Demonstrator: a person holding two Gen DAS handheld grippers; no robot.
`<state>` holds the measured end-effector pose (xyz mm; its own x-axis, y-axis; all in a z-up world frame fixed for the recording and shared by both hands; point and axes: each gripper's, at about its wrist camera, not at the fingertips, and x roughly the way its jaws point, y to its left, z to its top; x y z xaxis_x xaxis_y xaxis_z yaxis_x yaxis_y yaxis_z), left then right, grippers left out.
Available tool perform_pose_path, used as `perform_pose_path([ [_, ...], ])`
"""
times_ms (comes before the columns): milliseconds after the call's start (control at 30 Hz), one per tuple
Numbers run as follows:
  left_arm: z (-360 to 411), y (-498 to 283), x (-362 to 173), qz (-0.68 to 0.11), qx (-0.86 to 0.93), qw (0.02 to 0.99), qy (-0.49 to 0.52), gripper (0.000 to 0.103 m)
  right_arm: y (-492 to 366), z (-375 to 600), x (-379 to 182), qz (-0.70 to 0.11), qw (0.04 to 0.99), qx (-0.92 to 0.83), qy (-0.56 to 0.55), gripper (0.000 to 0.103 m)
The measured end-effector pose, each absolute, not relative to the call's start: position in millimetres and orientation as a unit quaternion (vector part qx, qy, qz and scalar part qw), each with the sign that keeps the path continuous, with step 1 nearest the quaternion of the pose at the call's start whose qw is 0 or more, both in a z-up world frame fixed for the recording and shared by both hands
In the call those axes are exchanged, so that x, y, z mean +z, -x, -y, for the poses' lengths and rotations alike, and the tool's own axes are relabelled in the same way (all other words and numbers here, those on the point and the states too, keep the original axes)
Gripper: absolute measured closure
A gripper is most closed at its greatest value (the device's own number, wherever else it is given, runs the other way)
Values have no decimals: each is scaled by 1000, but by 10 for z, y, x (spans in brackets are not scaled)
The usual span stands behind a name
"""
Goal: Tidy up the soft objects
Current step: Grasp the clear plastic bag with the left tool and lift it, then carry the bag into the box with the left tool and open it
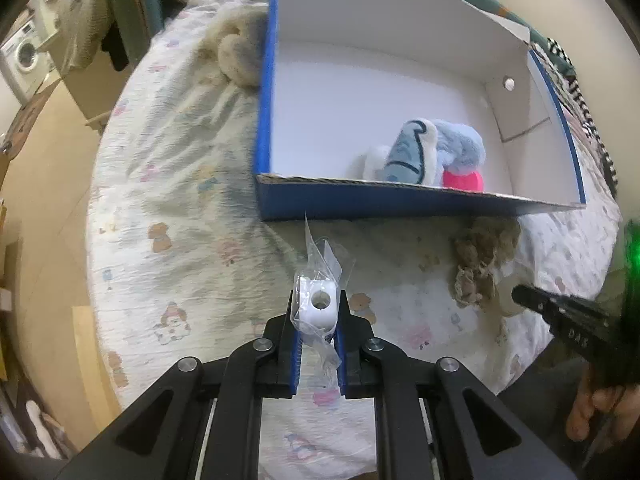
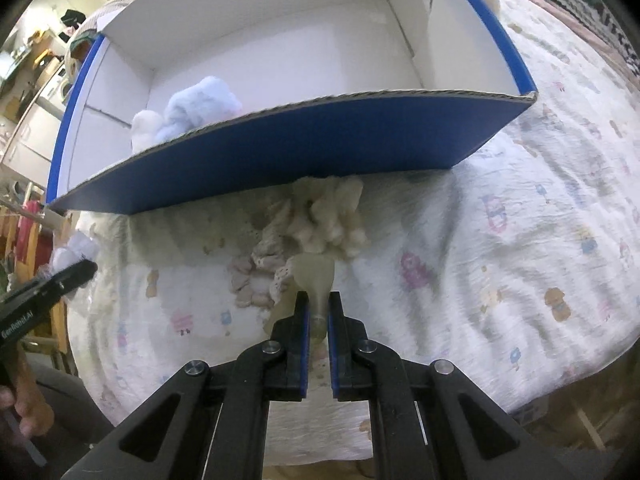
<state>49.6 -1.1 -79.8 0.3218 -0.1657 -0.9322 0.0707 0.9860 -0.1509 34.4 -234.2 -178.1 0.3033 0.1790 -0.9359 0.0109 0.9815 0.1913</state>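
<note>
A blue cardboard box (image 1: 360, 200) with a white inside lies open on the bed; it also shows in the right wrist view (image 2: 280, 152). In it lie a light blue and white plush toy (image 1: 424, 152) and a pink ball (image 1: 464, 180); the plush toy (image 2: 192, 108) shows in the right wrist view too. My left gripper (image 1: 318, 320) is shut on a white item in a clear plastic bag (image 1: 318, 304) in front of the box. My right gripper (image 2: 318, 312) is shut on a cream fluffy soft toy (image 2: 328, 216) that lies against the box's front wall; it also shows in the left wrist view (image 1: 480, 264).
The bed has a white sheet (image 1: 180, 220) printed with small bears. Another cream plush (image 1: 236, 52) lies left of the box. A patterned blanket (image 2: 580, 4) lies at the far right. The bed edge drops to a wooden floor on the left.
</note>
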Motion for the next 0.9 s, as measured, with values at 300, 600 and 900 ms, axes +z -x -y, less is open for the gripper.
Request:
perform_pose_path([
  [300,-154,-390,-540,-548,-50,834,42,91,-242,2324,-1767,-583,805,65,-90,94],
  [600,-118,-340,60,-475,-44,877,55,91,-183,2416,-1183,-512,848,74,-116,94],
  [900,-3,-769,437,-448,-52,889,75,91,-506,2361,-664,-461,868,105,-151,93],
])
